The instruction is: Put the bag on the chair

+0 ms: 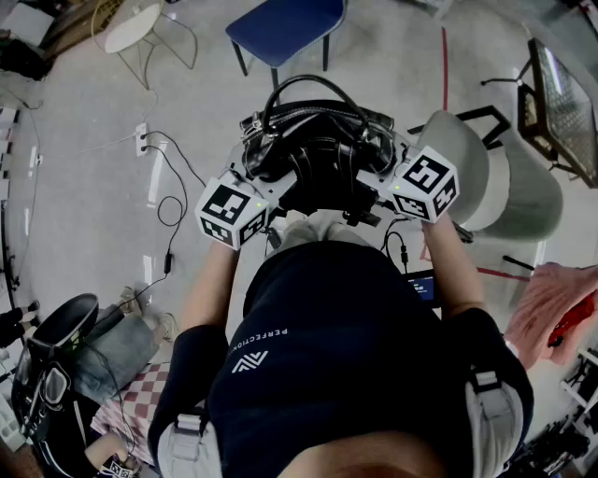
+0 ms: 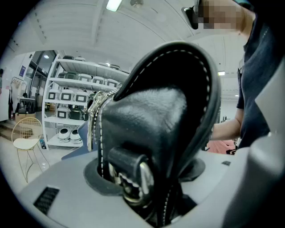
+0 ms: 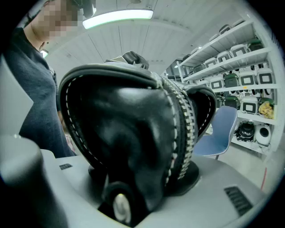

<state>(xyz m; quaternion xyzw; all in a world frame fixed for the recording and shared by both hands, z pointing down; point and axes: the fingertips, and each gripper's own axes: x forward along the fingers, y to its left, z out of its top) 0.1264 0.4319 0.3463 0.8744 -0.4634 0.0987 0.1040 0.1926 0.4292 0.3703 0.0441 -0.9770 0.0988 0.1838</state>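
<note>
A black leather handbag (image 1: 318, 149) with looped handles hangs in the air in front of the person, held at both ends. My left gripper (image 1: 266, 187) is shut on its left end, and the bag's end with a strap ring (image 2: 147, 133) fills the space between the grey jaws of that gripper (image 2: 142, 187). My right gripper (image 1: 378, 179) is shut on the right end, where the zip and stitched edge of the bag (image 3: 133, 133) sit between the jaws of that gripper (image 3: 133, 196). A blue chair (image 1: 285, 26) stands on the floor just beyond the bag; the blue chair (image 3: 220, 133) also shows past the bag.
A grey chair (image 1: 505, 187) stands close on the right, a white wire chair (image 1: 131, 28) at the far left. Cables and a power strip (image 1: 142, 140) lie on the floor at left. Bags and clutter (image 1: 65, 364) sit near left, a pink cloth (image 1: 551, 303) at right. Shelves (image 2: 75, 102) line the room.
</note>
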